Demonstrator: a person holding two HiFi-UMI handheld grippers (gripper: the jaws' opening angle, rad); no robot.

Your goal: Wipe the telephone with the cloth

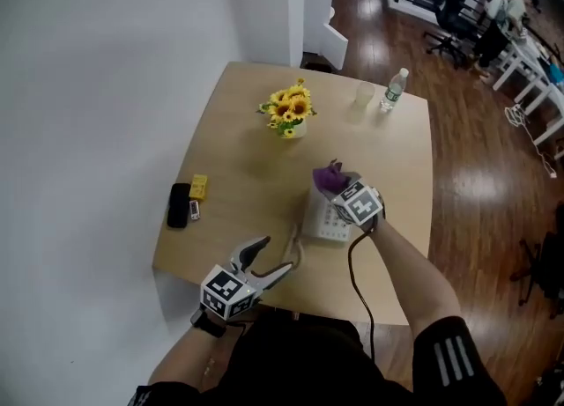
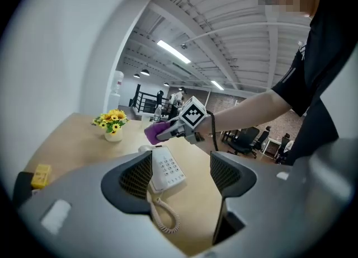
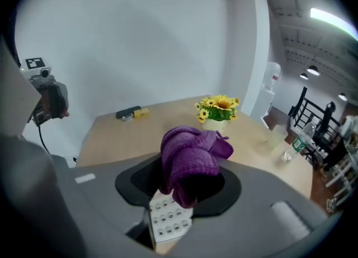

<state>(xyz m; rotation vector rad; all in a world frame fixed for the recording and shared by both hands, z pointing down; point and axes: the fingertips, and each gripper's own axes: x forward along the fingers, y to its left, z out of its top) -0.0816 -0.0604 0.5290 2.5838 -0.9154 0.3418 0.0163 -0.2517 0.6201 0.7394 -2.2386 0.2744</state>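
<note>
Table [image 1: 238, 175] holds flowers [image 1: 289, 109], bottle [image 1: 394, 89], cup [image 1: 364, 94] beyond telephone [image 1: 322, 221].

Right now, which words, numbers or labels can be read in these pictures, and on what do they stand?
No text is readable.
Telephone keys: print too small to read.
Water bottle label: too small to read.
Marker cube: square patterns only, no letters.

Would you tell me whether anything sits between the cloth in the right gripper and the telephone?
Nothing visible does. The right gripper holds the purple cloth directly over the keypad of the telephone; whether they already touch cannot be told.
</note>
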